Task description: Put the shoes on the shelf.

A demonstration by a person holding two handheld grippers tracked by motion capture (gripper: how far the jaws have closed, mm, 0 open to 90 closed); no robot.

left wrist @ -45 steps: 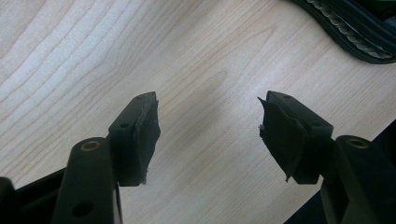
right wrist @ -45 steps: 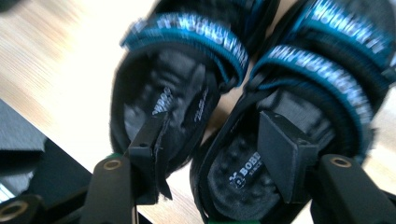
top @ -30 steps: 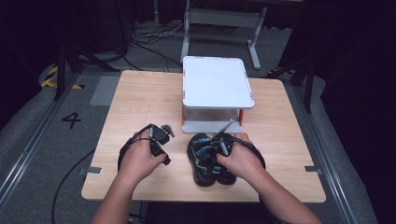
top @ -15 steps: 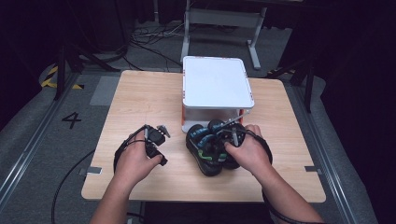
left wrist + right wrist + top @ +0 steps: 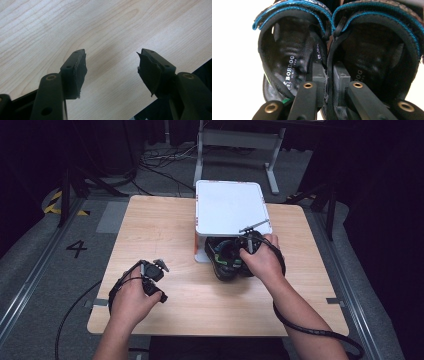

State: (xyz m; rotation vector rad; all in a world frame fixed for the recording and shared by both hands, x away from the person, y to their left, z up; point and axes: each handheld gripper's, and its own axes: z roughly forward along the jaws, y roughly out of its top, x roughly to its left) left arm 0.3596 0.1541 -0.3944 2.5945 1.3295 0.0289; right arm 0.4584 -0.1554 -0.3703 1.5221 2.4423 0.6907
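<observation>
High view: pair of sandals (image 5: 226,260) carried at the white shelf (image 5: 227,207) front by right gripper (image 5: 248,245); left gripper (image 5: 152,272) rested low over table (image 5: 165,230).

Left gripper view: jaws spread wide, nothing held.

Right gripper view: jaws pinched on both inner heel walls; judged light, soft, floppy.

Overhead light brightens the table (image 5: 165,230), surroundings dark; close shoes (image 5: 332,50) blur softly.
</observation>
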